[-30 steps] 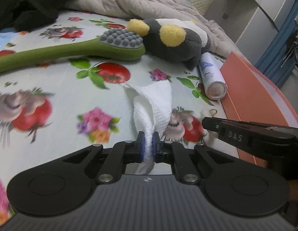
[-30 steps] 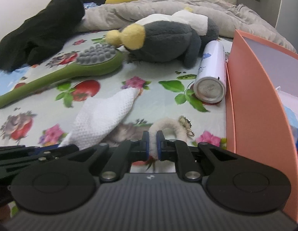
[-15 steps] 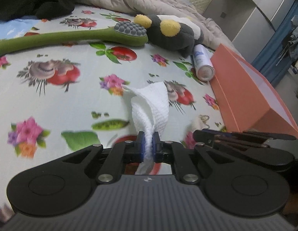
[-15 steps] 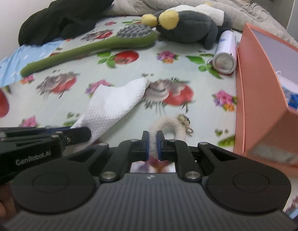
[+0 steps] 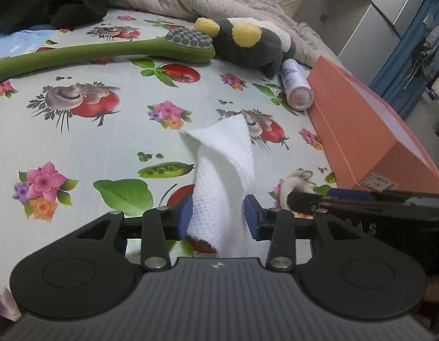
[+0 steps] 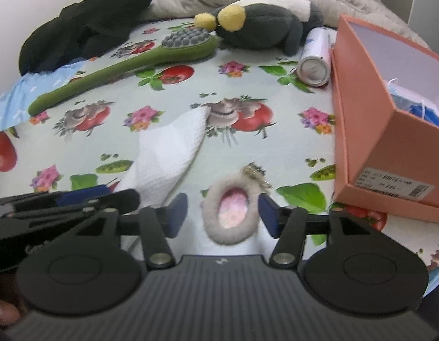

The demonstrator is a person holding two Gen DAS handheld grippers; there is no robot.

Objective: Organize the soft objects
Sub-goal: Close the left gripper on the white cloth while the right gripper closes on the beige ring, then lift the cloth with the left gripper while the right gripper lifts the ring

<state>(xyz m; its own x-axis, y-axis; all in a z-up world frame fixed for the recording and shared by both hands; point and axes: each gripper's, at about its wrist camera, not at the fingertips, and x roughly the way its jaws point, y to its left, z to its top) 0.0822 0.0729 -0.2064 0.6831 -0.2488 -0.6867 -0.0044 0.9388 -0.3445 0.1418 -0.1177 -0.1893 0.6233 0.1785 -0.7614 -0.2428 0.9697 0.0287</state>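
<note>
Now, left tongs [image 5: 218, 216]: at lower centre of the left wrist view, jaws have just been opening and stand partly apart; the white waffle cloth [image 5: 228, 170] runs up between the blue pads, which no longer pinch it
Right tongs [image 6: 223, 216]: at lower centre of the right wrist view, jaws have just been opening too, set apart to either side of the fluffy ring [image 6: 229, 217]; pads clear of it, nothing gripped
White waffle cloth: crumpled on the flowered bed sheet [image 5: 77, 142], its far corner reaching toward centre frame in the left wrist view; in the right wrist view it lies left of centre, just beside the ring
Fluffy ring: pale loop with a pink middle and a small metal charm at its far edge, lying on the sheet
Orange box [image 6: 390, 142]: open, at the right edge of the frame, near the ring, blue material inside
Spray can [image 6: 314, 62]: on its side against the box's far end
Plush toy [image 6: 262, 28]: grey with yellow parts, upper centre, touching the can
Green brush [image 6: 128, 65]: long handle, grey bumps, running from the plush toward the left edge
Black garment [image 6: 86, 25]: heaped at upper left
</note>
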